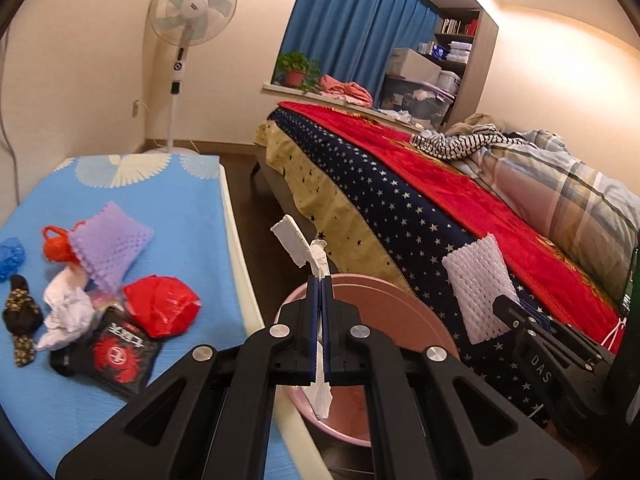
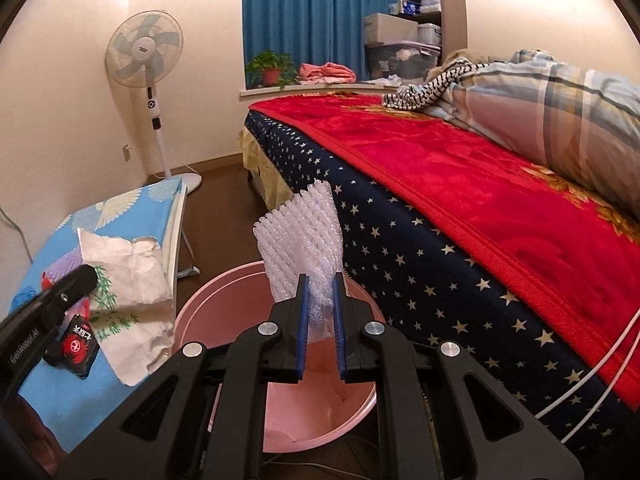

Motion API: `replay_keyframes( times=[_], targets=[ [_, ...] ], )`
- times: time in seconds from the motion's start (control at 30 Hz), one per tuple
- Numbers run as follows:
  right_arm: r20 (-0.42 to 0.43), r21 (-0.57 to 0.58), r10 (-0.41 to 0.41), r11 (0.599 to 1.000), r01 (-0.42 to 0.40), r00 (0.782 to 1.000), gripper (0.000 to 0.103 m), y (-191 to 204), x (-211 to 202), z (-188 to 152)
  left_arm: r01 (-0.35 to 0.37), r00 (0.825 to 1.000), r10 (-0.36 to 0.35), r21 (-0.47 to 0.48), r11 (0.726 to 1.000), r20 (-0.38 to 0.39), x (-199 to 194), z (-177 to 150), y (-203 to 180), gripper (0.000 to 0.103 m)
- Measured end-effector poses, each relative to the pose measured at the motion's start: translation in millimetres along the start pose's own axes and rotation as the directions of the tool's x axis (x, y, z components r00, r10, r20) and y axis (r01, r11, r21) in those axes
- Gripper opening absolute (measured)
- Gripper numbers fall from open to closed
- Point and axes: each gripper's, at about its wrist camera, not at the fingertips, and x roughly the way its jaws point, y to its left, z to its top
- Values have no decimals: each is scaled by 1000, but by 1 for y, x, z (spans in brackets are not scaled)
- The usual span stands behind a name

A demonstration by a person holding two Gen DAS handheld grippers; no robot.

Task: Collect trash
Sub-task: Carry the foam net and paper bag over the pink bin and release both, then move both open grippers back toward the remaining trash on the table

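My left gripper (image 1: 320,280) is shut on a flat white paper wrapper (image 1: 298,246), held edge-on above the rim of the pink bin (image 1: 420,316). The wrapper also shows in the right wrist view (image 2: 132,276), printed with green leaves. My right gripper (image 2: 321,278) is shut on a white foam net sleeve (image 2: 300,232), held above the pink bin (image 2: 224,292). The sleeve also shows in the left wrist view (image 1: 478,284). More trash lies on the blue-covered table (image 1: 168,208): a purple foam net (image 1: 110,240), red plastic bags (image 1: 164,306), crumpled white paper (image 1: 66,312), a black and red packet (image 1: 120,354).
A bed with a red blanket (image 1: 460,200) and a star-patterned sheet stands right of the bin. A standing fan (image 1: 188,16) is by the far wall. A blue bag (image 1: 10,258) and a dark patterned cloth (image 1: 20,316) lie at the table's left. Dark floor runs between table and bed.
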Motion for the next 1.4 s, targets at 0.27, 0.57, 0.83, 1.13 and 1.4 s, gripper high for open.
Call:
replay_keyframes(
  times=[0.27, 0.57, 0.83, 1.13, 1.4],
  targets=[
    [-22, 4, -18, 1000, 18, 1000, 12, 6, 14, -3, 16, 999, -16, 4, 1000, -31, 18, -5, -4, 1],
    [-23, 0, -40, 999, 40, 999, 12, 5, 18, -4, 41, 998, -41, 2, 999, -48, 30, -9, -8, 1],
    [-21, 8, -81, 997, 81, 997, 34, 3, 18, -5, 65, 996, -65, -13, 998, -66, 35, -10, -8, 4],
    [5, -7, -68, 998, 68, 998, 44, 8, 12, -5, 44, 998, -45, -23, 999, -51, 21, -9, 3, 16],
    [39, -57, -29, 998, 31, 999, 44, 25, 0, -7, 13, 1000, -13, -14, 1000, -22, -2, -7, 18, 16]
  ],
)
